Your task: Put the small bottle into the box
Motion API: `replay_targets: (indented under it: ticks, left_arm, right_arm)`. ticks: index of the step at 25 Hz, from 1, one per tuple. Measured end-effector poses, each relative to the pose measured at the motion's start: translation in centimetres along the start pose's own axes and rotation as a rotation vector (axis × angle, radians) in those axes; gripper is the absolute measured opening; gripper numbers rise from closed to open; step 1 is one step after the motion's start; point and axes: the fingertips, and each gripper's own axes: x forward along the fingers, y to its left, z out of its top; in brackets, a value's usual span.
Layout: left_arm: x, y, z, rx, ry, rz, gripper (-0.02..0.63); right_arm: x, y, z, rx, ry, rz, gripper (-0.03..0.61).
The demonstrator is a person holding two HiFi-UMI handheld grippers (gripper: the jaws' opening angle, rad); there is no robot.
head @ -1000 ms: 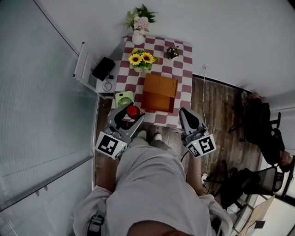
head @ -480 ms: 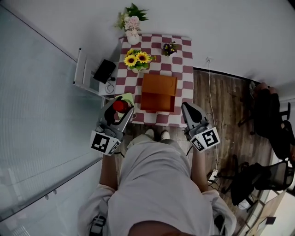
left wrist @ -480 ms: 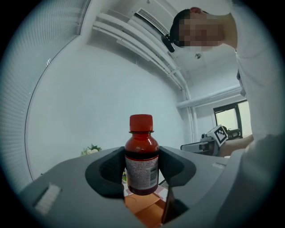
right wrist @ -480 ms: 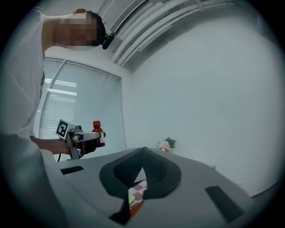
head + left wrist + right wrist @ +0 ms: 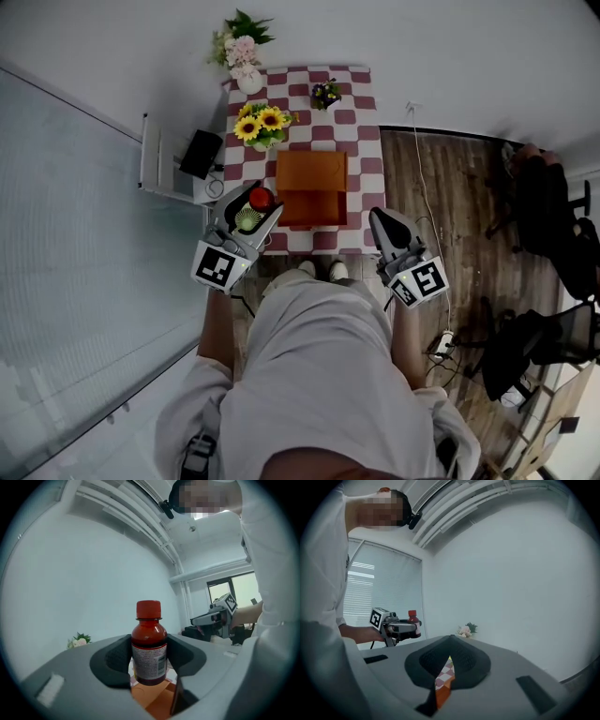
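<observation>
Between left hand-held gripper (image 5: 149,660) jaws, small bottle (image 5: 149,639) clamped, dark red, red cap, label, right hand-held gripper (image 5: 449,660) closed

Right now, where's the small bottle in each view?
Head view: small bottle in the left gripper, just left of the orange box.
Left gripper view: dead centre, clamped between the jaws.
Right gripper view: tiny, mid-left, in the left gripper.
Shared landmark: pink bouquet.

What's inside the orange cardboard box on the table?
Head view shows only bare orange surfaces of the orange cardboard box; nothing visible inside. Its darker near part is shadowed, so the bottom is unconfirmed. The small red-capped bottle sits clamped in the left gripper.
</observation>
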Motion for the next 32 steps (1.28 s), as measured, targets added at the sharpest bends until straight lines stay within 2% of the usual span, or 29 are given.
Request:
replay_targets:
  ticks: [10, 17, 22, 29, 32]
  left_arm:
    - [6.2, -2.1, -6.6, 0.116, 0.204, -0.187, 0.216]
    - [10.3, -3.5, -11.3, 0.136, 0.291, -0.298, 0.216]
    - [12.8, -4.3, -15.7, 0.2, 0.379, -0.367, 0.216]
    - [14.4, -6.6, -22.4, 0.221, 0.515, -0.478, 0.216]
    - [15.0, -7.6, -25.4, 0.26, 0.58, -0.538, 0.216]
  right_arm:
    - [-2.9, -1.0, 0.3, 0.012, -0.016, -0.13, 0.002]
    - [-5.1, -1.8, 0.6, 0.03, -0.026, -0.223, 0.002]
    - [-6.6, -2.3, 0.8, 0.03, -0.029, -0.292, 0.002]
    - [-8.8, -2.7, 0.8, 0.034, -0.019, -0.38, 0.002]
    - [-9.8, -2.6, 1.0, 0.03, -0.019, -0.415, 0.002]
